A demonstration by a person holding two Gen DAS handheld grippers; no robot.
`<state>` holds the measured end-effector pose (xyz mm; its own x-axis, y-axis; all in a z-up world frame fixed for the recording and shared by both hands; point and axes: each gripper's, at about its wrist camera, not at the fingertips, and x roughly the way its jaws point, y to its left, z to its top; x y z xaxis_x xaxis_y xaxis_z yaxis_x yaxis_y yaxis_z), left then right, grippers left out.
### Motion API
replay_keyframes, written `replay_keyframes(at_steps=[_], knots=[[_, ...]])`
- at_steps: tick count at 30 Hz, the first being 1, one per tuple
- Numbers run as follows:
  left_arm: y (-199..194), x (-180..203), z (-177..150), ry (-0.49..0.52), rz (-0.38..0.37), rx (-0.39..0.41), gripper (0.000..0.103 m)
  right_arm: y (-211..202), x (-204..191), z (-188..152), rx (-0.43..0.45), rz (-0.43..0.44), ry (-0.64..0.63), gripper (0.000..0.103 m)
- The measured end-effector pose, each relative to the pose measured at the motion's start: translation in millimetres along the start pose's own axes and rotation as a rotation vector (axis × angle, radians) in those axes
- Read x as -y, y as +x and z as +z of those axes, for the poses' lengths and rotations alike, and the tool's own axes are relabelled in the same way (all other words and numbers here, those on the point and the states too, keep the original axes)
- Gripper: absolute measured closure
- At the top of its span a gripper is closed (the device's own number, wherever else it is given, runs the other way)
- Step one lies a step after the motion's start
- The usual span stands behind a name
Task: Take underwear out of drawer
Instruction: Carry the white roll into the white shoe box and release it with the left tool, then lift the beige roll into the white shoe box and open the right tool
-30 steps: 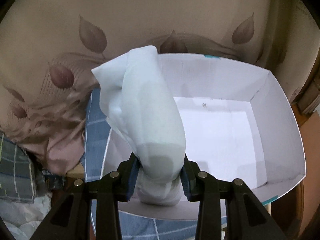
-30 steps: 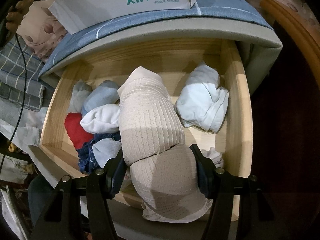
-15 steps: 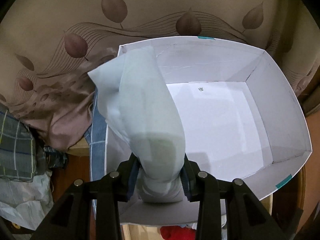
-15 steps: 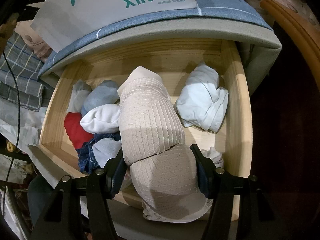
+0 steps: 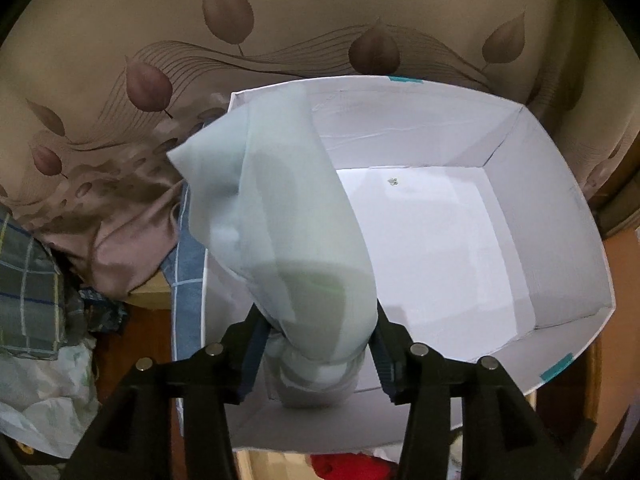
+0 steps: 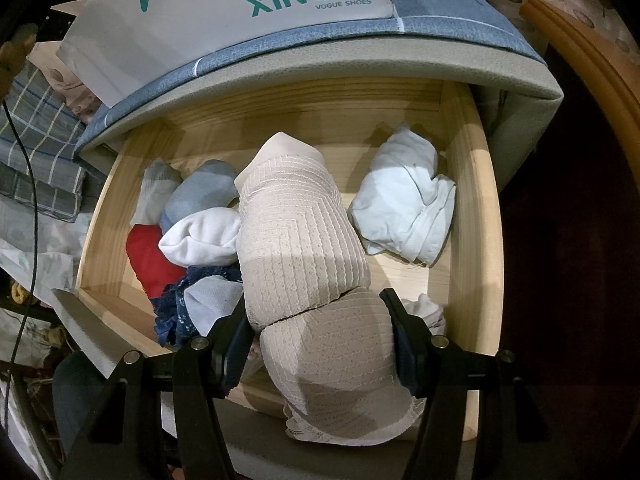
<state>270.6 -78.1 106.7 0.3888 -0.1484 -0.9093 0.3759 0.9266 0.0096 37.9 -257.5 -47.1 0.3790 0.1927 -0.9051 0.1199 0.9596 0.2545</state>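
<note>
Landmark for you: white shoebox point(image 5: 552, 216), open, bare inside, small dark speck on its floor, teal tape on rim. Behind it, beige leaf-print fabric point(image 5: 168, 40). Under it and to its left, blue checked sheet point(image 5: 188, 248). Further left, grey plaid cloth point(image 5: 28, 292). Right wrist cam: box side reads XINCCI; thin black cable point(image 6: 28, 184) hangs well left of the box.

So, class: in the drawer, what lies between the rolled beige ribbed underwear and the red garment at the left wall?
In the right wrist view, a white rolled garment lies between the beige ribbed underwear and the red garment.
</note>
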Motion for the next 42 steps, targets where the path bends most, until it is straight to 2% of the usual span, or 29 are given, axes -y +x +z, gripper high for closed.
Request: replay_keyframes(at_steps=[4,8,11,17,21,24,28,35,39,42], knots=[[-10,-2,-1,-0.014,-0.067,0.008,0.052,0,-2,0,0.002,-0.005,-0.002,0.046],[-26,-3,-5,-0.021,-0.097,0.033,0.049,0,-3,0,0.001,-0.01,-0.002,0.046],[-44,-3,-7,-0.02,-0.115,0.087,0.049,1,-4,1,0.0,-0.014,-0.003,0.046],[-80,-4,-14,-0.014,-0.095,0.136,0.049,3,-9,2,-0.003,-0.03,-0.009,0.046],[-100,-7,-39,0.024,-0.044,0.148,0.049,5,-11,3,-0.006,-0.036,-0.011,0.046],[-106,-10,-68,0.031,-0.035,0.134,0.048,5,-11,3,-0.004,-0.036,-0.01,0.046],[-101,-17,-110,0.007,-0.022,0.108,0.048,1,-12,2,0.013,-0.039,-0.002,0.047],[-63,-14,-187,-0.038,0.1,0.13,0.048,-15,-12,0,0.088,-0.037,0.006,0.048],[-35,-5,-212,-0.046,0.131,0.086,0.048,-33,-10,8,0.132,-0.033,0.001,0.048],[-15,-4,-230,-0.084,0.123,0.054,0.048,-47,-5,16,0.136,0.014,0.031,0.048]])
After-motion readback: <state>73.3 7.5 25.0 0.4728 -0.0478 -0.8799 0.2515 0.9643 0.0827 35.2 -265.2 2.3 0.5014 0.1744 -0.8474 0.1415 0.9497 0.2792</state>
